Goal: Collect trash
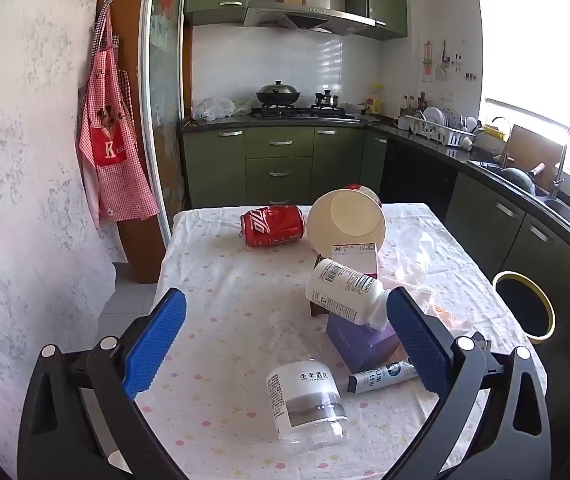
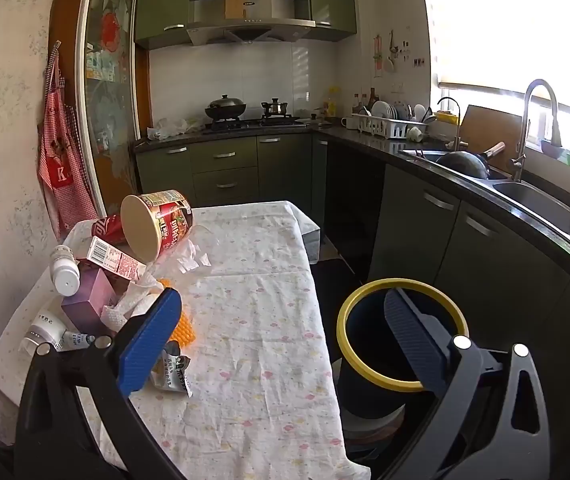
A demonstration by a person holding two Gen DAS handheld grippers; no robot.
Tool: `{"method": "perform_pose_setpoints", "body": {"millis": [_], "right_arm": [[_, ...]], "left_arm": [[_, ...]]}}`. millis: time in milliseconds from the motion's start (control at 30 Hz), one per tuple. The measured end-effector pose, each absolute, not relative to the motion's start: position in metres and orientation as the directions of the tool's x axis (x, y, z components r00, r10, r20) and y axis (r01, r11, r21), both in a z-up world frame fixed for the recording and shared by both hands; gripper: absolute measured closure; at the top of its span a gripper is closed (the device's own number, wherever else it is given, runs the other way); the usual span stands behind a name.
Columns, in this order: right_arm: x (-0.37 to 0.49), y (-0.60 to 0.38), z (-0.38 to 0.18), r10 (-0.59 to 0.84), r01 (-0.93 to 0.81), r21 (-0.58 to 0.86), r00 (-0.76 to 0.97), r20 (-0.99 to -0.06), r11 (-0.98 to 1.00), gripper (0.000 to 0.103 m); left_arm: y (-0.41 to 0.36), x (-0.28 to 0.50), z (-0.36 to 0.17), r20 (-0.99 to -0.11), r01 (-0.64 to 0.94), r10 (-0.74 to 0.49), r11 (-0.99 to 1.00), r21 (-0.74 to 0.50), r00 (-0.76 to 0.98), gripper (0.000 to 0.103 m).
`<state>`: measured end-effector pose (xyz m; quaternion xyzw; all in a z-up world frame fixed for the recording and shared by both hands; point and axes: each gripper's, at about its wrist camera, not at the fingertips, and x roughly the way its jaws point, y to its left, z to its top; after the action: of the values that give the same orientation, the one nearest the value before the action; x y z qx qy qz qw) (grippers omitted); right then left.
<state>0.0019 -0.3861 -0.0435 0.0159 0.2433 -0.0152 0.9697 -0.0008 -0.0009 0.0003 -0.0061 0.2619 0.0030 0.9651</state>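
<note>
Kitchen table (image 1: 213, 280): clear bottle (image 1: 305, 396) between wide-open left jaws, untouched; right jaws wide, empty.

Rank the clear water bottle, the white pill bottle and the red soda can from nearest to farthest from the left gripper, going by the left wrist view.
1. Clear water bottle: lying just ahead, between the open jaws.
2. White pill bottle: mid-table, propped on boxes, right of centre.
3. Red soda can: on its side near the far edge.

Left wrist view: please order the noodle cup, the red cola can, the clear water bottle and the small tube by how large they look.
1. Clear water bottle, though it lies nearest the camera
2. Noodle cup
3. Red cola can
4. Small tube
</note>
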Motion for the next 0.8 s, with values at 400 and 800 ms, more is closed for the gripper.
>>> {"method": "perform_pose_setpoints", "body": {"millis": [400, 800], "right_arm": [[0.003, -0.387, -0.043, -0.018, 0.036, 0.029, 0.878, -0.478, 0.999, 0.006], [0.005, -0.388, -0.045, -0.023, 0.042, 0.029, 0.876, -0.481, 0.999, 0.006]], "left_arm": [[-0.001, -0.002, 0.005, -0.507, -0.003, 0.001, 1.000, -0.003, 0.862, 0.004], [-0.005, 0.001, 0.005, -0.513, 0.009, -0.004, 1.000, 0.007, 0.858, 0.004]]}}
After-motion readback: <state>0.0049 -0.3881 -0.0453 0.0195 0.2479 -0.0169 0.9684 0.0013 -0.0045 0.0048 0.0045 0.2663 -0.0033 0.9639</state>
